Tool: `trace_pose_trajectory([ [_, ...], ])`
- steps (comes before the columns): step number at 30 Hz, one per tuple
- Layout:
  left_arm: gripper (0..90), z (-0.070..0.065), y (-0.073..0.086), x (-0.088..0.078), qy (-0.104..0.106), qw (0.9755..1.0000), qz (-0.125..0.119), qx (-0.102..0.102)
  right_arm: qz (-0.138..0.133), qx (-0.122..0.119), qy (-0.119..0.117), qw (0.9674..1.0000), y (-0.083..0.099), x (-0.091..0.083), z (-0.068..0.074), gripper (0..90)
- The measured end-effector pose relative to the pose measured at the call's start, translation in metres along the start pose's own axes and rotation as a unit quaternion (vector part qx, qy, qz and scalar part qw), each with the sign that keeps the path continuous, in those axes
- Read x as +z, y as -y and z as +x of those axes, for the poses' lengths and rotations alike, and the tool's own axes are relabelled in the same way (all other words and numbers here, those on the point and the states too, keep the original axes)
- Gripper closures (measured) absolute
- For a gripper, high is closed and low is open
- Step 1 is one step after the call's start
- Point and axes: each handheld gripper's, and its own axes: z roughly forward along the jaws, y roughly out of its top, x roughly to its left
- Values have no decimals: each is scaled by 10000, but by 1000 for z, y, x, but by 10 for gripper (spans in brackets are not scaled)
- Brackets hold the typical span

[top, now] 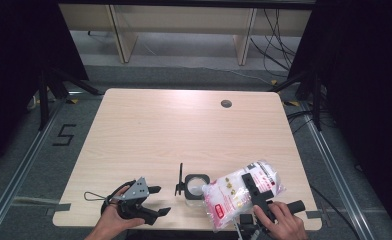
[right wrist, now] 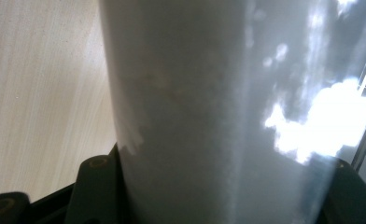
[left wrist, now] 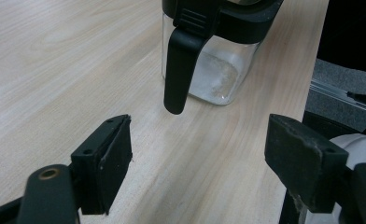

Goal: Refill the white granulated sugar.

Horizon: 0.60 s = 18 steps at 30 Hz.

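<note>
right gripper point(top: 253, 189) grips a white bag point(top: 234, 192) with unreadable red print near the table's point(top: 184, 125) front edge, beside a clear jar point(top: 195, 186); left gripper point(top: 154, 200) gapes empty; far side bare.

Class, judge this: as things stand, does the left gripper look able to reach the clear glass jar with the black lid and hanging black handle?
Probably yes. The left gripper stands open and empty, with bare wooden table between its jaws and the clear glass jar just ahead. The white plastic bag in the right gripper sits on the jar's far side.

Bright overhead glare on pale table point(top: 184, 125) (dark, blurred surroundings)
</note>
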Motion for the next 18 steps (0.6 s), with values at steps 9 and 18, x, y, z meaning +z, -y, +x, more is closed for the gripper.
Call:
trace_pose_trajectory([
  [9,228,-1,0,0,14,10000,-14,-28,-29,-105,34,9999,0,0,-2,440],
  [18,227,0,0,0,32,10000,11,5,-2,-195,3,9998,1,0,-4,440],
])
